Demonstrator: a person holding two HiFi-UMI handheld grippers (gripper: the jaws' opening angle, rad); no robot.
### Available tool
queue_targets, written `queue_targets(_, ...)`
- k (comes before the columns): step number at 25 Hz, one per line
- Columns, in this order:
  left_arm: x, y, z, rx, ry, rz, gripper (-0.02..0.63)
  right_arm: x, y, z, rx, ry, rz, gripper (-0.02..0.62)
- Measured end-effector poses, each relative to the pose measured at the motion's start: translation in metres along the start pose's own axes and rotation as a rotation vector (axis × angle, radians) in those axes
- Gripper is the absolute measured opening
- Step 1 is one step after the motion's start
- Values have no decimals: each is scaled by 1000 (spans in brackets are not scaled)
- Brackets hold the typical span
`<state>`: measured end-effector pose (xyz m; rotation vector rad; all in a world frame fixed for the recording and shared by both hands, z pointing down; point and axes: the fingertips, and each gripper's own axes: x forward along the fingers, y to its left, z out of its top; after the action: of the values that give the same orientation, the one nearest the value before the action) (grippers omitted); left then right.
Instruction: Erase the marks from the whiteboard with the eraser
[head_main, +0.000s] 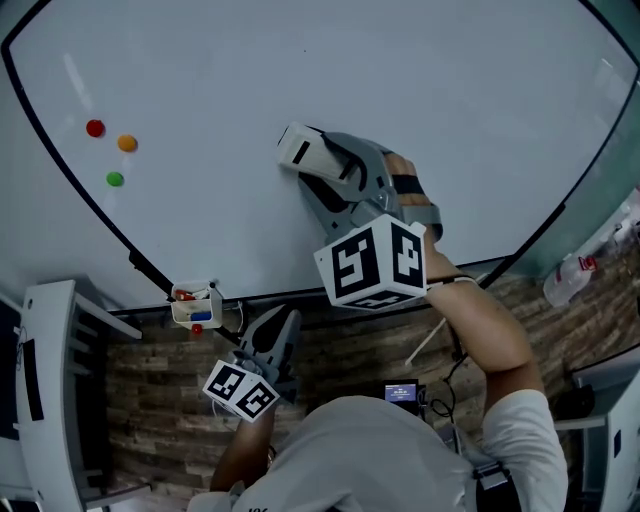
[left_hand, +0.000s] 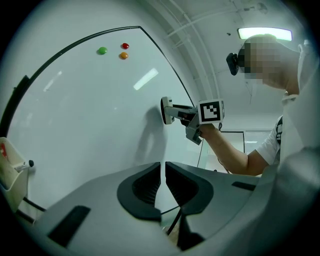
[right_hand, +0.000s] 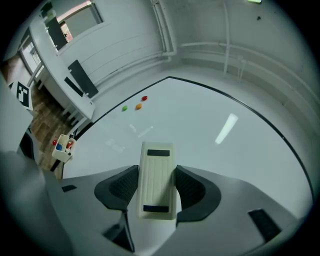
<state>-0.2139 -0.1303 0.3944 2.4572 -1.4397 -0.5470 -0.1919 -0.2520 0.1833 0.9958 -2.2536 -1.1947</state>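
Note:
The whiteboard fills the upper head view, and I see no pen marks on it. My right gripper is shut on a white eraser whose face lies against the board near its middle. In the right gripper view the eraser sits lengthwise between the dark pads. The left gripper view shows that eraser end-on against the board. My left gripper hangs below the board's lower edge, away from it. Its jaws are shut with nothing between them.
Red, orange and green magnets stick to the board's left side. A small marker holder hangs at the lower frame. A white shelf unit stands at the left, a spray bottle at the right.

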Motion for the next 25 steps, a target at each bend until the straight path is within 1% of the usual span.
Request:
queue_targets(7,4,-3,6,8,-17,-13,35,-3,-72,26,-44,-24,-109,253)
queue_targets(13,8,-3,16,36,-36,-24,35,0,-116,46,-109,-28,-169,253)
queue_targets(17,8,0,17,37,-40,-17,35,4,-143,63,-158,-39,-206,253)
queue_targets(21,6,6,12,23,-31,-5,35,8,-162,76,-194,-35,-234,253)
queue_targets(23,6,6,11,18,-29,-2,35,11,-164,79,-220,-19,-243,253)
queue_targets(25,5,5,11,16,-27,0,35,10,-164,80,-257,-2,-271,253)
